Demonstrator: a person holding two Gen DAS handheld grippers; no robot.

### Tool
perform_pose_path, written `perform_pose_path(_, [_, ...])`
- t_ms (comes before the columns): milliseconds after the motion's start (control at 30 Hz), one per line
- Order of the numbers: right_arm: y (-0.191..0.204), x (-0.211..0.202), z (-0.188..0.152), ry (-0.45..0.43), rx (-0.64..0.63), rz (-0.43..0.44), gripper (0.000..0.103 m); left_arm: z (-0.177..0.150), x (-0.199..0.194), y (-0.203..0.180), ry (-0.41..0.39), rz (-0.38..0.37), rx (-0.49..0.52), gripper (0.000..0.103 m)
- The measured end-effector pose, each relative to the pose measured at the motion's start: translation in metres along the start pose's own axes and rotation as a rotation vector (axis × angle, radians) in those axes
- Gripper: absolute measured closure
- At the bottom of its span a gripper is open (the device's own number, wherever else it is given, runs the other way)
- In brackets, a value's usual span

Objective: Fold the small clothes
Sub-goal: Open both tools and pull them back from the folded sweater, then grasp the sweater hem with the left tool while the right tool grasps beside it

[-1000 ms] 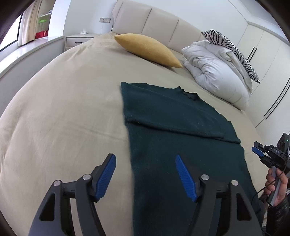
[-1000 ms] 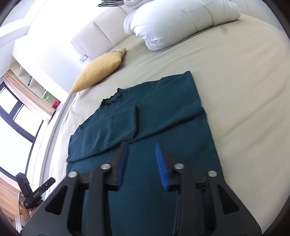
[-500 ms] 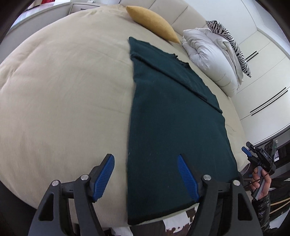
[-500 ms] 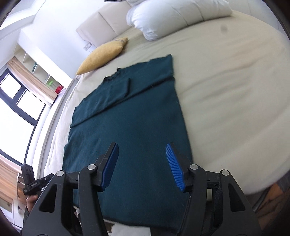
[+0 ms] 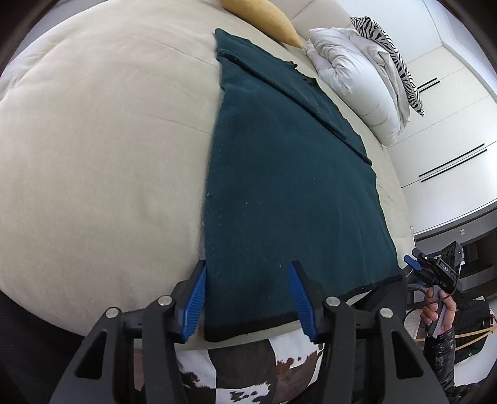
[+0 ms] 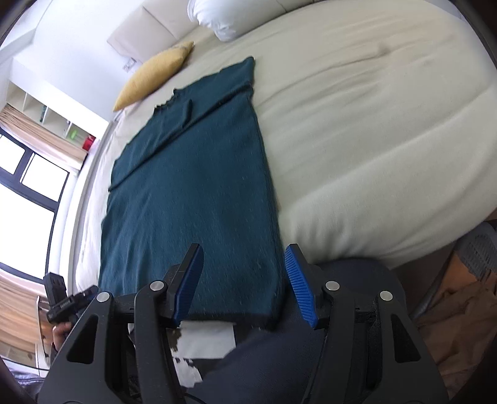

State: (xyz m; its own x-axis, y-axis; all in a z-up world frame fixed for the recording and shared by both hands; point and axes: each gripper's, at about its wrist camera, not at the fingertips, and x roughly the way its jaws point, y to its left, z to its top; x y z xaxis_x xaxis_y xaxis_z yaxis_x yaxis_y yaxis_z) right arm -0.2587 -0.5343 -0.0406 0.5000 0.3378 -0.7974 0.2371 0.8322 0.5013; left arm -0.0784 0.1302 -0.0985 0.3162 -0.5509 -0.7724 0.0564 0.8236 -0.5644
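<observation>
- We see a dark teal knit sweater (image 5: 289, 186) lying flat on the smooth cream bed (image 5: 102, 149), hem at the near edge.
- Our left gripper (image 5: 247, 295) has just been closing, our right gripper (image 6: 243, 284) opening; both gape over the hem's 2 corners.

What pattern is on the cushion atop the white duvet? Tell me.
Black-and-white zebra stripes on the cushion, lying on the white duvet; it shows best in the left wrist view.

Beige bedspread (image 5: 102, 149) lying bare and open left of dark green sweater (image 5: 279, 186); wide bare stretch (image 6: 372, 140) also lying open on its right. Yellow cushion (image 5: 264, 15) and white duvet (image 5: 351, 71) crowding headboard end. Dark trouser leg (image 6: 310, 348) blocking near bed edge.
</observation>
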Motion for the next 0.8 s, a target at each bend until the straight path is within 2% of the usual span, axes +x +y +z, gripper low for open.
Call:
perform_pose_path(167, [-0.008, 0.009, -0.005, 0.094, 0.014, -0.052, 0.049, -0.001, 0.000, 0.000, 0.009, 0.008, 0.004, 0.052])
perform_pose_path(300, [-0.009, 0.015, -0.005, 0.138, 0.016, -0.052, 0.049, -0.001, 0.000, -0.001, 0.018, 0.012, 0.012, 0.053])
perform_pose_path(567, [0.008, 0.038, -0.003, 0.258, -0.044, -0.097, 0.052, -0.005, -0.003, 0.007, 0.036, -0.004, -0.007, 0.057])
perform_pose_path(800, [0.014, 0.051, -0.007, 0.301, -0.062, -0.105, 0.052, -0.007, -0.006, 0.016, 0.042, -0.045, -0.049, 0.058])
